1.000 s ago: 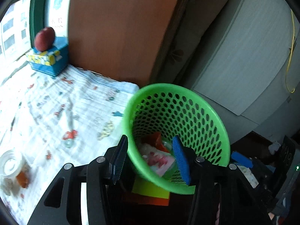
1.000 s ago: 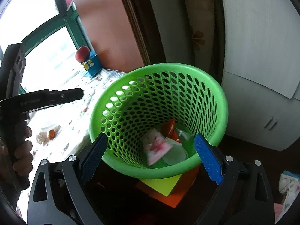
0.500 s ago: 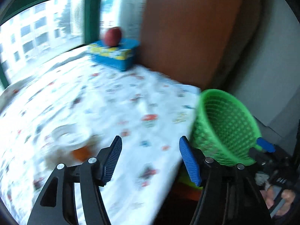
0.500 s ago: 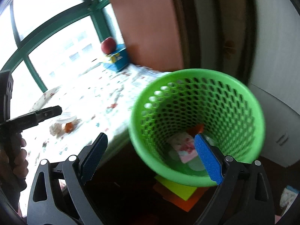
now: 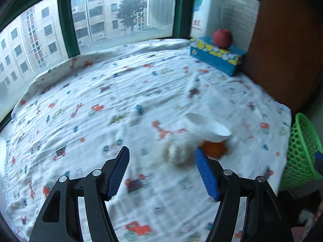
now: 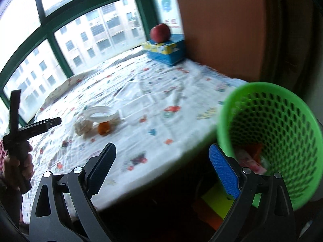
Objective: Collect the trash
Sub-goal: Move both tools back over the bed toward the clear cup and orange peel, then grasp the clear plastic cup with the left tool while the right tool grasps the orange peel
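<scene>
Green basket (image 6: 270,141) beside my right gripper (image 6: 161,169), jaws spread, empty | crumpled white wad (image 5: 177,153) just ahead of my left gripper (image 5: 161,169), between-right of jaws | left jaws just opening, nothing between | left nearer.

Our left tongs (image 5: 161,171), jaws just widened and empty, now hang over the table (image 5: 84,104) before crumpled trash (image 5: 177,153), no longer above the green basket (image 6: 268,133); right tongs (image 6: 161,169) swing leftward too.
</scene>
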### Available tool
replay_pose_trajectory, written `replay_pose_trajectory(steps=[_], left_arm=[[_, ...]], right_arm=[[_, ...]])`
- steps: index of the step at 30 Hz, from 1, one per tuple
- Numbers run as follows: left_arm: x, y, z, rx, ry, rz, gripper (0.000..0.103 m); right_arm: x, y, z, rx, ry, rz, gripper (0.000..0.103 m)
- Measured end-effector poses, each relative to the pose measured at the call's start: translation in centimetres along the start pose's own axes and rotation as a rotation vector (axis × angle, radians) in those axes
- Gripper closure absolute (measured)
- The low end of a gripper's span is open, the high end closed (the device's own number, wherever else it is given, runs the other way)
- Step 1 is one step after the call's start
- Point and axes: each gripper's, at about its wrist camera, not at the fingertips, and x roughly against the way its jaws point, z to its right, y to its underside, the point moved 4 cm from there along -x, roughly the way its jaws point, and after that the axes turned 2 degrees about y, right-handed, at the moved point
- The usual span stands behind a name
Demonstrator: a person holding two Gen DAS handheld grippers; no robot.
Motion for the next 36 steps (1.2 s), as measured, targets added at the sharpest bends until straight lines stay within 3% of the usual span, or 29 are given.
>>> replay_pose_trajectory(steps=[4,13,21,32,36], left_arm=[[-1.8,0.3,-2.8,0.018,-0.015,-0.039,0.038],[-5.6,-0.1,-3.9,0.017,0.012,-0.074,0.040],[-7.0,-0.2,-4.0,0.014,0.058,-0.088,0.053],[-5.8,-0.4,-5.1,0.037,0.091,-0.050,0.055],[-4.6,-0.6,-5.8,0.042,0.093,-0.030,0.055]], right_arm=[[-1.7,-0.4,-2.5,0.033,-0.026,-0.024,0.011],[-5.1,-1.0,-6.6,0.078,-0.096,-0.072,0.011],[-7.5,-1.8,-9.2,0.081,-0.170,-0.105,0.011],[-11.2,-1.1,-13.0,0.143,-0.193,-0.158,0.011],[-13.2,-0.9,-13.6,0.161,-0.175,-0.183,0.018]])
